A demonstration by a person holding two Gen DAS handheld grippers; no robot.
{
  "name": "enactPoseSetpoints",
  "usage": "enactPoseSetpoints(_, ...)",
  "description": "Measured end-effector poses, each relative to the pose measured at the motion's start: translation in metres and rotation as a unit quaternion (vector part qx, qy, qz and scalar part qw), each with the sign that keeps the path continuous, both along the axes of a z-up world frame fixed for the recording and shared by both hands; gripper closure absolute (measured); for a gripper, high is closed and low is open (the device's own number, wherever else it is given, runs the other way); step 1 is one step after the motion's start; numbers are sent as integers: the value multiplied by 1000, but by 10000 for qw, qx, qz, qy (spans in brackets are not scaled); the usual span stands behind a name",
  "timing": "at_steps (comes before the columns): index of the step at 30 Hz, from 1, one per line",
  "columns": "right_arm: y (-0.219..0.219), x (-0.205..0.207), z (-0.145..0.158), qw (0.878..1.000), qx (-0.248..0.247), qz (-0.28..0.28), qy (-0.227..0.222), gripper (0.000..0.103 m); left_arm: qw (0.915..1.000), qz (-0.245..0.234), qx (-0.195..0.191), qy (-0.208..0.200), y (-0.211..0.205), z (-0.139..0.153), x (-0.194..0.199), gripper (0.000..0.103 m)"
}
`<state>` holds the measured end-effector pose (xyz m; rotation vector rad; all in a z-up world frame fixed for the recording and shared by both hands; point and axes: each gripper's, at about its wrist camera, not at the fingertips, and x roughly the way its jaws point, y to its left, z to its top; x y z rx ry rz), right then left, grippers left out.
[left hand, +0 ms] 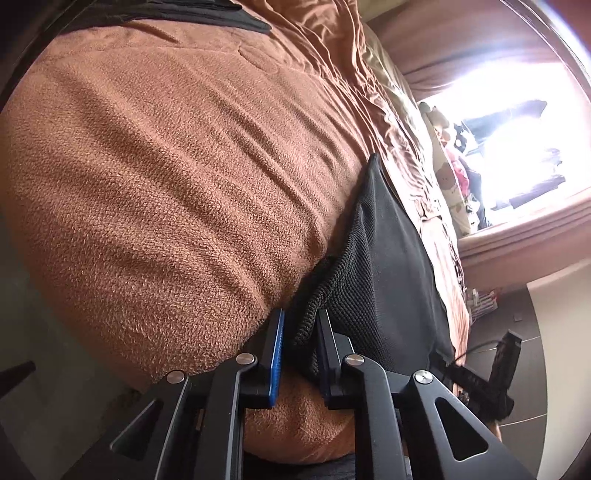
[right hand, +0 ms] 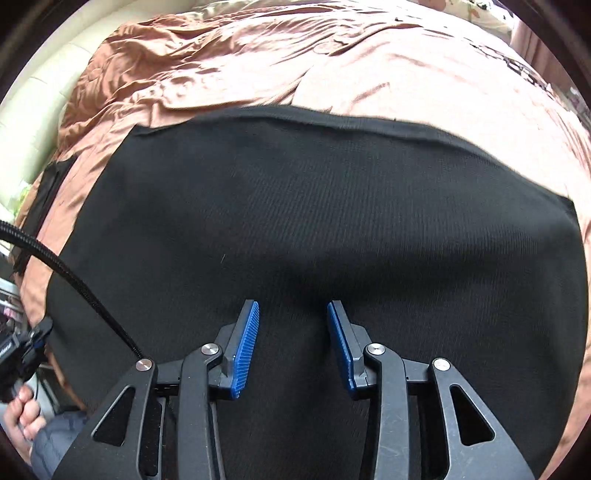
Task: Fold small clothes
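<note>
A black knit garment (left hand: 388,258) lies spread on a brown fleece blanket (left hand: 166,166) at the bed's edge. In the left wrist view my left gripper (left hand: 301,315) is shut on the bunched near edge of this garment, and thick knit fills the narrow gap between its blue pads. The right wrist view shows the same black garment (right hand: 295,184) flat and wide across the blanket (right hand: 258,62). My right gripper (right hand: 293,306) points down just above it, its jaws apart, with only flat cloth seen between the blue pads (right hand: 247,343).
Another dark piece of clothing (left hand: 184,14) lies at the blanket's far end. A printed pillow (left hand: 450,177) sits by the bright window. Tiled floor (left hand: 524,332) runs beside the bed. A hand (right hand: 22,417) and a braided cable (right hand: 74,273) are at the lower left.
</note>
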<state>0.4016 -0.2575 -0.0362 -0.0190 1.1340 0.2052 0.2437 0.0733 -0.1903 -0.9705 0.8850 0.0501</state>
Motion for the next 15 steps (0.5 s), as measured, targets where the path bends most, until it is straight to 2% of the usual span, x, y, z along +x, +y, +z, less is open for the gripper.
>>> enactPoseSetpoints(7,2,35,-7,9996,35,-269,-112,70,9999,-31,-102,-13,2,-1,4,86)
enactPoseSetpoints(9,2,40,-11,9994,36,-337,-111,79,9999,-59,-92,1,3,-1,6,86)
enactPoseSetpoints(12,-2,57,-15,9989,178,-440,-67,86,9999,-83,-134,15,4,-1,9,86)
enactPoseSetpoints(15,0,74,-20,9985,262,-477,-64,88,9998,-99,-158,12,4,-2,11,86)
